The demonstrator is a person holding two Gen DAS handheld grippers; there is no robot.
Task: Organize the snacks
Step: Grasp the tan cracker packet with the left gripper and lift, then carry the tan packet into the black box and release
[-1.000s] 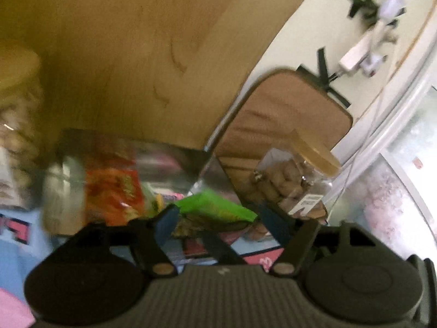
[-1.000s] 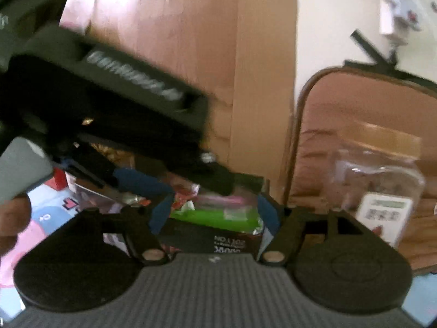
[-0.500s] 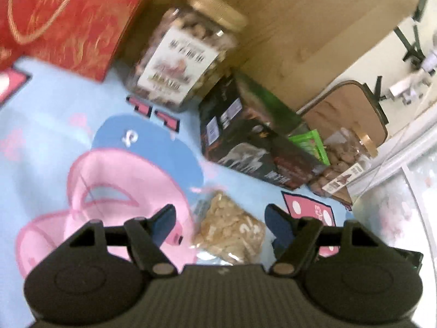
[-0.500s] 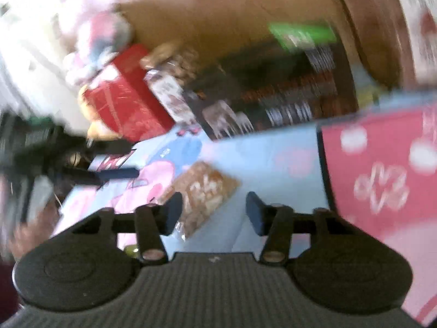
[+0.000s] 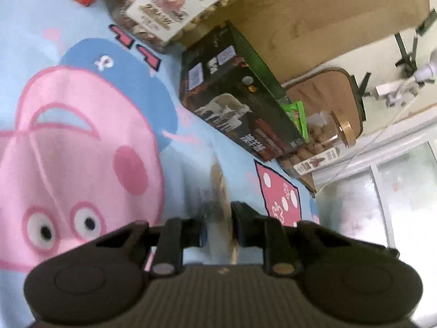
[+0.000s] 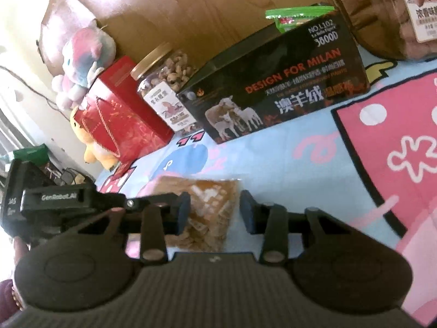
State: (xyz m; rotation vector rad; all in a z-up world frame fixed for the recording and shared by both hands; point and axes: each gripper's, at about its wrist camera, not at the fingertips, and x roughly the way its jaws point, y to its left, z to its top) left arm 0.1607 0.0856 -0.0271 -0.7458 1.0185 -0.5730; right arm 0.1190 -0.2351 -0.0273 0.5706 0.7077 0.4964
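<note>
A clear snack packet [image 5: 220,210] of pale brown pieces is seen edge-on at the lower centre of the left wrist view, pinched between the pressed-together fingers of the left gripper [image 5: 218,225]. In the right wrist view the same packet [image 6: 207,213] is seen flat-on at the lower centre, above a light blue cartoon-printed sheet [image 6: 286,158]. The left gripper [image 6: 183,214] is seen there coming in from the lower left, its tip at the packet's left side. The fingers of the right gripper [image 6: 215,216] are closing, with the packet lying between them; whether the pads already press on it cannot be told.

Toward the upper centre of the right wrist view, a black box [image 6: 275,93] printed with sheep is set on the sheet against a wooden board [image 6: 191,8]. A green packet [image 6: 297,16] is seen sticking up behind the box's top edge. Just left of the box a jar of nuts [image 6: 166,87] with a gold lid is stood, and left of that a red gift box [image 6: 120,112] is placed. Soft toys [image 6: 82,63] are seen behind the gift box at the upper left. A second jar [image 6: 418,11] with a white label is partly cut off at the upper right corner. A pink panel with white dots [image 6: 396,147] is printed on the sheet at the right
</note>
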